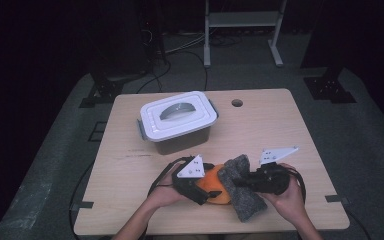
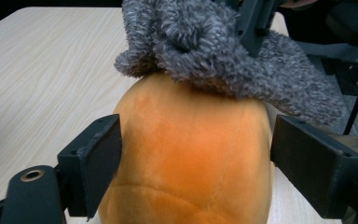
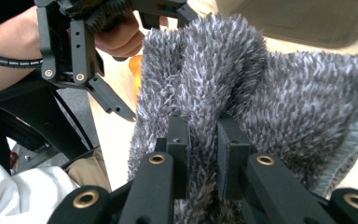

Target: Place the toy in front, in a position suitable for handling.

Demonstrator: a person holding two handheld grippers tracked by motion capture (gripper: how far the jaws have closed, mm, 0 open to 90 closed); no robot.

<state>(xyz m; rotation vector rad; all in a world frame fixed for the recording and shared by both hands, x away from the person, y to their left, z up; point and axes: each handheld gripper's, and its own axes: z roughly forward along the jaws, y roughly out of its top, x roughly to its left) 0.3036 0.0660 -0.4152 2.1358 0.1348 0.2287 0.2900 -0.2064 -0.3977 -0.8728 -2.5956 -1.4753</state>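
Near counter [image 1: 130,200] front edge: orange plush toy [image 2: 186,154] straddled by left hand-held gripper [image 2: 196,158], jaws apart, contact unclear. Grey fuzzy cloth [image 3: 261,102] draped over it, fold pinched by right hand-held gripper [image 3: 204,158]. Both judged soft, light, compressible; cloth best held by bunched pile.

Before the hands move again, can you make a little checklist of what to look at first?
1. Right tool pinching the fuzzy grey cloth: ok, shut on a fold.
2. Left tool around the orange plush toy: ok, but firmness of grip cannot tell.
3. Cloth draped over the toy's top: ok.
4. White-lidded box out of the way: ok, apart, farther back.
5. Toy and cloth away from the table edge: not ok, they sit near the person's edge.
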